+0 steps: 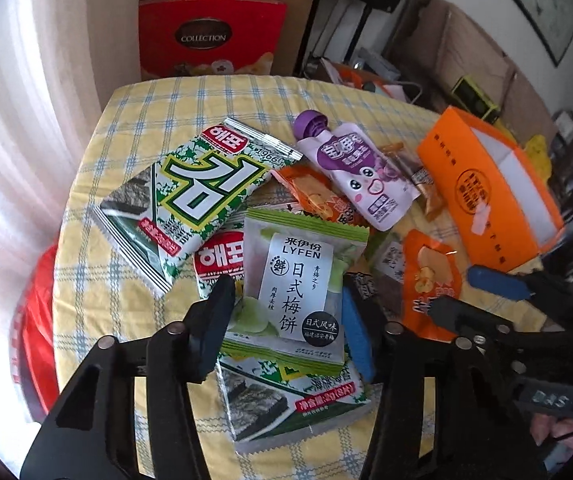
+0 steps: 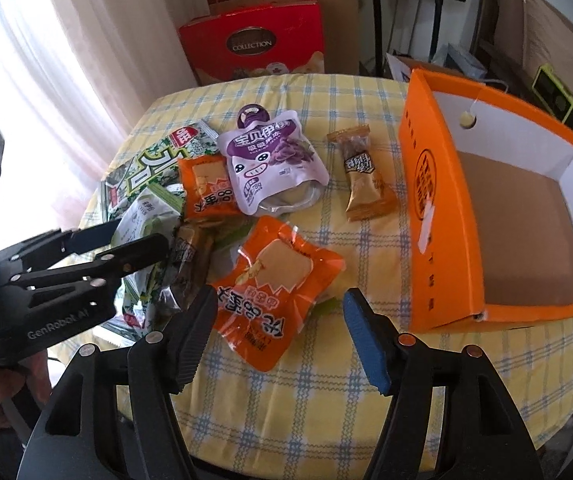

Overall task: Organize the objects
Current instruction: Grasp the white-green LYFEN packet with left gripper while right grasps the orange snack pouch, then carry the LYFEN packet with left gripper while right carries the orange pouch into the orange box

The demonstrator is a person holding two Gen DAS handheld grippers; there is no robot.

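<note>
Several snack packets lie in a heap on the yellow checked tablecloth [image 1: 98, 248]. My left gripper [image 1: 286, 320] is open, its fingers on either side of a green LYFEN plum packet [image 1: 298, 284] that lies on a seaweed packet [image 1: 286, 396]. A larger seaweed packet [image 1: 190, 196] and a purple pouch [image 1: 362, 176] lie beyond. My right gripper [image 2: 278, 340] is open around the near end of an orange snack packet [image 2: 274, 292]. The left gripper also shows in the right wrist view [image 2: 126, 240]. An empty orange box [image 2: 526, 224] stands at the right.
A small gold bar packet [image 2: 366, 176] lies between the purple pouch [image 2: 270, 164] and the box. Another orange packet [image 2: 206, 188] sits in the heap. A red gift box [image 2: 254, 44] and cardboard stand behind the table. A white curtain hangs at the left.
</note>
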